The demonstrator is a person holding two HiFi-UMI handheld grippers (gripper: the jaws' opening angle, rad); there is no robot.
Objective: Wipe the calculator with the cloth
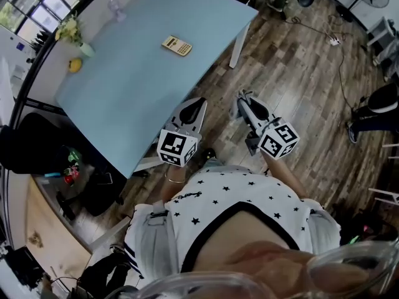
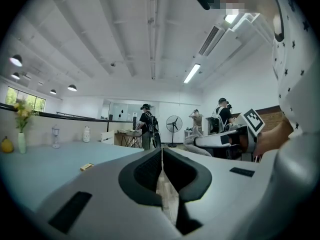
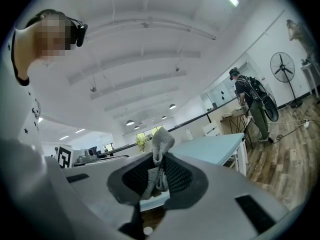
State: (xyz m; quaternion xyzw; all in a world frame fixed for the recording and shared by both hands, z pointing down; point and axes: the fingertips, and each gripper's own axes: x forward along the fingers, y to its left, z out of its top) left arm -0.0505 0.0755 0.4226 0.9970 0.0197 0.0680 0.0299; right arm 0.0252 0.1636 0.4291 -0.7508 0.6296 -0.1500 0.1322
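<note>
Blue table [image 1: 137, 73] w/ calculator [image 1: 177, 45], prob. flower vase [image 1: 86, 49]; left gripper [image 1: 199, 101] closed, empty; right gripper [image 1: 243, 97] tight on cloth [image 3: 161, 141].

r gripper [image 3: 159, 160] has its fingers [image 3: 179, 176] pinched on the grey cloth [image 3: 161, 143], w/ a wad of it sticking up past the tips. light-blue desk [image 3: 215, 146] beyond, wood floor [image 3: 285, 164] at right. person [image 3: 252, 104] stands far off by a fan [image 3: 283, 66].
</note>
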